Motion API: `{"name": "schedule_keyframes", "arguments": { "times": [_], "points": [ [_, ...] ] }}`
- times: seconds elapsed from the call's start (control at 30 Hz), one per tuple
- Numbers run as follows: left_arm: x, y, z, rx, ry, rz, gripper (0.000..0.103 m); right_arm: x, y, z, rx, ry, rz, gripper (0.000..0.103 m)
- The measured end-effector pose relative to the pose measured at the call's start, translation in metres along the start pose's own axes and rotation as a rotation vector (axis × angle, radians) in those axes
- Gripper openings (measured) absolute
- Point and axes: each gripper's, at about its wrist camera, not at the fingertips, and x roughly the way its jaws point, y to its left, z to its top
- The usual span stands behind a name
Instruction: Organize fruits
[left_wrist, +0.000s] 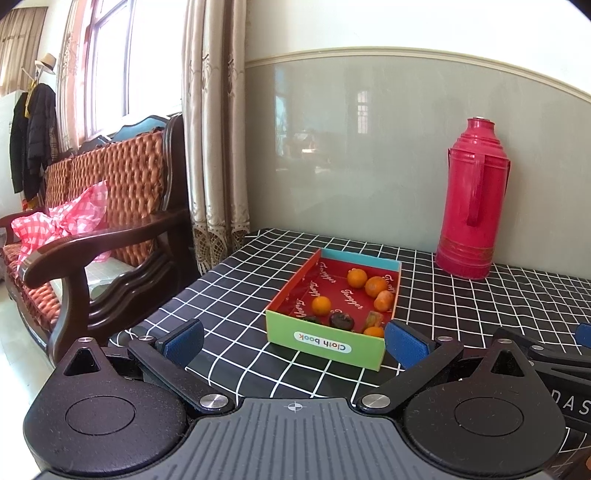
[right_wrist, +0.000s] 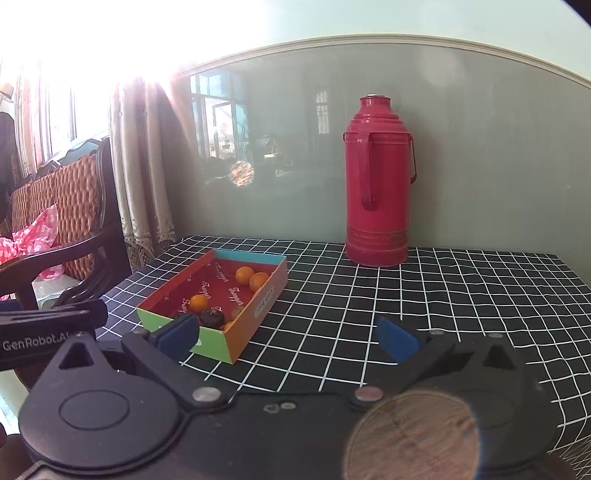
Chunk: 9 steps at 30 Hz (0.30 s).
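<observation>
So the cardboard box (left_wrist: 330, 341) holding the fruits (left_wrist: 357, 277) sits on the black checkered tablecloth (left_wrist: 229, 295), and from the left gripper (left_wrist: 294, 338) it's dead ahead at 12 o'clock, its near wall lying between the two wide-spread blue pads (left_wrist: 404, 341), which have hold of nothing. From the right gripper (right_wrist: 288, 334), also spread wide and empty, the box is off at about 11 o'clock, behind its left pad. Both grippers hover low and level over the cloth, and a red thermos (right_wrist: 376, 184) stands by the wall at 1 o'clock.
</observation>
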Motion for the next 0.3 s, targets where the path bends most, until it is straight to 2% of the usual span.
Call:
{"name": "schedule_keyframes", "arguments": {
  "times": [0.3],
  "points": [
    [0.001, -0.0029, 0.0013, -0.006, -0.023, -0.012, 0.103, -0.0003, -0.001, 0.0035, 0.017, -0.011, -0.006, 0.097]
  ]
}}
